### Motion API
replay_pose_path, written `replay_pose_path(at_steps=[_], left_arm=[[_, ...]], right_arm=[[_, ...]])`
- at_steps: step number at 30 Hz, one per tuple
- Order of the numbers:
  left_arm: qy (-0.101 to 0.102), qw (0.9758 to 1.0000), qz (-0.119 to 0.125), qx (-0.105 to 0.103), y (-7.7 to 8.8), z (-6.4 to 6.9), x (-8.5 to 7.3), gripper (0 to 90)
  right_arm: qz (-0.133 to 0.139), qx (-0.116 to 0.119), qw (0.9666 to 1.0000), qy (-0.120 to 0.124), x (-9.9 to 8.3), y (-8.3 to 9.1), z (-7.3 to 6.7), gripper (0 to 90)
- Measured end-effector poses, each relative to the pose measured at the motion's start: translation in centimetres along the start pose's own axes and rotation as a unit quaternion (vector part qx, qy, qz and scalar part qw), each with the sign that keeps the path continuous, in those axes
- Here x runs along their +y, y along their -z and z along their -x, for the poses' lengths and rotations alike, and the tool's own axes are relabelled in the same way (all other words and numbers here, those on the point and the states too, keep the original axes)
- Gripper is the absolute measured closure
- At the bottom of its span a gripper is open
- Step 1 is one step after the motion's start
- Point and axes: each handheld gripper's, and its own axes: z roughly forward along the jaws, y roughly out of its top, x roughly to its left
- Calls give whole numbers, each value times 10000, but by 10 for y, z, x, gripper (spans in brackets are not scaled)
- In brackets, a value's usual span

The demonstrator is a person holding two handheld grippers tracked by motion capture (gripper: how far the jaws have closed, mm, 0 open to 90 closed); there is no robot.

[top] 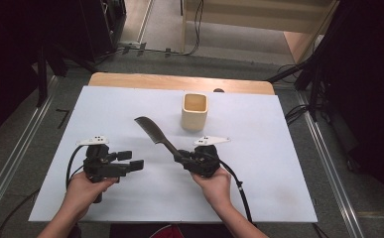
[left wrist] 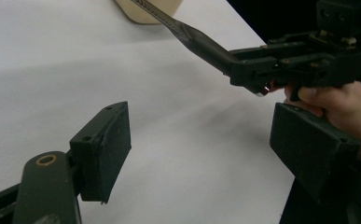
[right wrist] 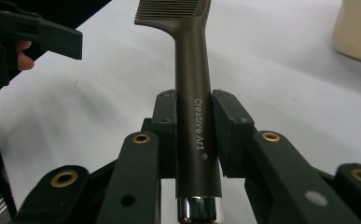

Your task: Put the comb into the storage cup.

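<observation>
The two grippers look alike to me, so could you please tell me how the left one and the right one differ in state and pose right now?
The right gripper is clamped on the handle of a dark comb, while the left gripper holds nothing, its jaws standing wide apart. The right gripper points away from the person, toward the cream cup; the left gripper points sideways toward the right one. Both are black two-jaw tools, each in one hand above the white table.

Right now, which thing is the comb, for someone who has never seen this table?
Start at the white table and find the cream square cup near its far edge. Just this side of it, the right gripper is shut on a dark handle. That long, dark brown comb slants up to the left, the one thing with fine teeth.
</observation>
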Motion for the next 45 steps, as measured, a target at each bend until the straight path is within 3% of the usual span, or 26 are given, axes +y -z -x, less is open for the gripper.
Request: replay_pose_path(at_steps=[11,15,23,28,32,45], left_arm=[[448,9988,17,196,-12,-4,15,203],[441,9986,180,243,-17,-3,21,225],[564,9972,254,418,-29,-5,31,225],[645,9964,255,482,-37,-5,37,227],[599,9961,295,583,-42,-4,41,229],[832,9926,520,716,-55,-4,51,230]], right_arm=[[276,-173,9992,-229,4,-15,-1,702],[363,-249,9987,-269,4,-19,-2,703],[564,-409,9969,-359,5,-24,-5,702],[636,-426,9957,-526,5,-29,-1,702],[737,-392,9940,-710,6,-32,0,702],[983,-457,9907,-818,5,-41,-6,702]])
